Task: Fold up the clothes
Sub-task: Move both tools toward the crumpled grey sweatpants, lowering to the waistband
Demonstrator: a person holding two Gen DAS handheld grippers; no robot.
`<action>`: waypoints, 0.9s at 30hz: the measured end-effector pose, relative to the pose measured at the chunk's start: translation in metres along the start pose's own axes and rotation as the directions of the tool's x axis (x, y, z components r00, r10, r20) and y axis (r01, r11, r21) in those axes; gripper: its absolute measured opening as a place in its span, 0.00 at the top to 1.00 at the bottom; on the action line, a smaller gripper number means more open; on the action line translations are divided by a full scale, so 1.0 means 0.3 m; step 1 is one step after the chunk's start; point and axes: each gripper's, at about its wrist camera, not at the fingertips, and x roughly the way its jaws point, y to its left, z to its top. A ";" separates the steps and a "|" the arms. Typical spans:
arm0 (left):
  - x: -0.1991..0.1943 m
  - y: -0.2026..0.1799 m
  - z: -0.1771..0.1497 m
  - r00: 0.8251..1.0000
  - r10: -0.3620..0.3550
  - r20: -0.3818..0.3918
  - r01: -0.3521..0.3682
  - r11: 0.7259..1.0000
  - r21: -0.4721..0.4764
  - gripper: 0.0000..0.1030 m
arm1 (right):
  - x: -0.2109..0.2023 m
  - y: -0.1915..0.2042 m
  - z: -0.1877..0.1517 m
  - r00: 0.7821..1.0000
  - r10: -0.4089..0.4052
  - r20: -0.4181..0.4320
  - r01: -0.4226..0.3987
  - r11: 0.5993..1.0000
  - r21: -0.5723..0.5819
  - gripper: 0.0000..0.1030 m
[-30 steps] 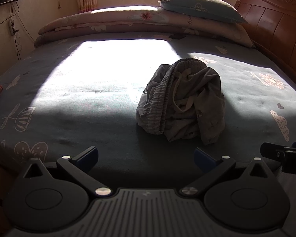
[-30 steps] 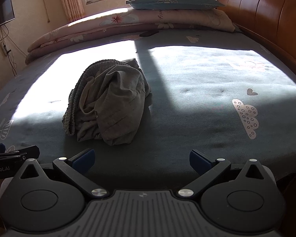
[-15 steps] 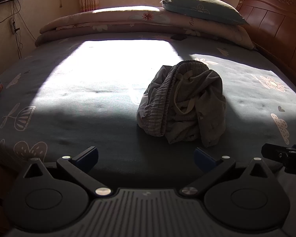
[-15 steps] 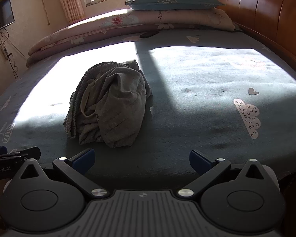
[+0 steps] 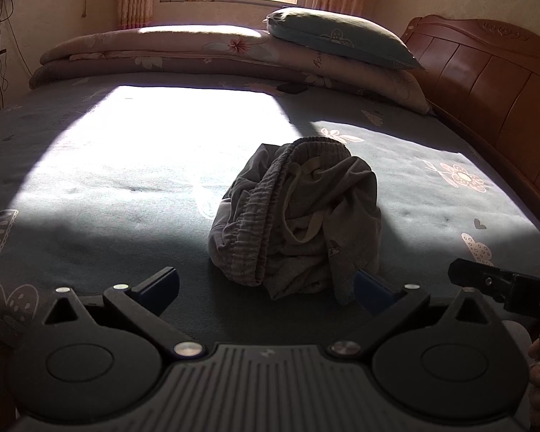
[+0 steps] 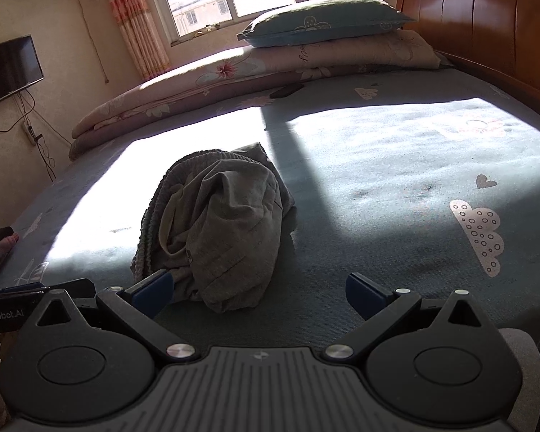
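At the bottom of the left wrist view, the left gripper [image 5: 264,288] spreads its matte black linkage arms wide, its blue-tipped fingers [image 5: 160,282] apart and clamping nothing. In the right wrist view the right gripper [image 6: 259,289] stands equally wide, its blue left tip just in front of the fabric at lower centre, though contact cannot be told. The grey garment [image 5: 295,223] sits crumpled in a rounded heap at centre frame, soft knit with a ribbed, gathered waistband [image 5: 255,216] and a pale drawstring [image 5: 315,216]. It rests on the bed sheet [image 5: 108,187], a dull blue-green weave printed with flowers and clouds. Farther up lie a folded floral quilt [image 5: 198,50], a plump pillow [image 5: 338,41] and, at right, a glossy panelled wooden headboard [image 5: 493,90].
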 end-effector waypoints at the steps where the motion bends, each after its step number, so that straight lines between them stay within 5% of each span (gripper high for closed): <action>1: 0.013 -0.002 0.000 1.000 -0.017 -0.006 0.017 1.000 0.004 0.00 | 0.008 -0.005 0.000 1.000 0.009 0.007 -0.009 1.000 0.002 0.00; 10: 0.132 -0.056 -0.046 0.992 -0.090 -0.084 0.099 0.989 0.107 0.00 | 0.074 -0.025 -0.014 0.994 0.104 0.035 -0.104 0.995 -0.014 0.00; 15: 0.180 -0.041 -0.063 0.968 -0.212 -0.135 0.217 0.976 0.020 0.00 | 0.090 -0.018 -0.021 0.993 0.108 0.052 -0.104 0.992 -0.074 0.04; 20: 0.177 -0.046 -0.052 0.991 -0.113 -0.070 0.118 0.991 0.061 0.00 | 0.114 -0.022 -0.023 0.992 0.114 0.048 -0.110 0.989 -0.096 0.10; 27: 0.205 -0.033 -0.046 0.994 -0.078 -0.077 0.081 0.995 0.049 0.00 | 0.152 -0.044 -0.018 0.993 0.115 0.030 -0.112 0.990 -0.088 0.18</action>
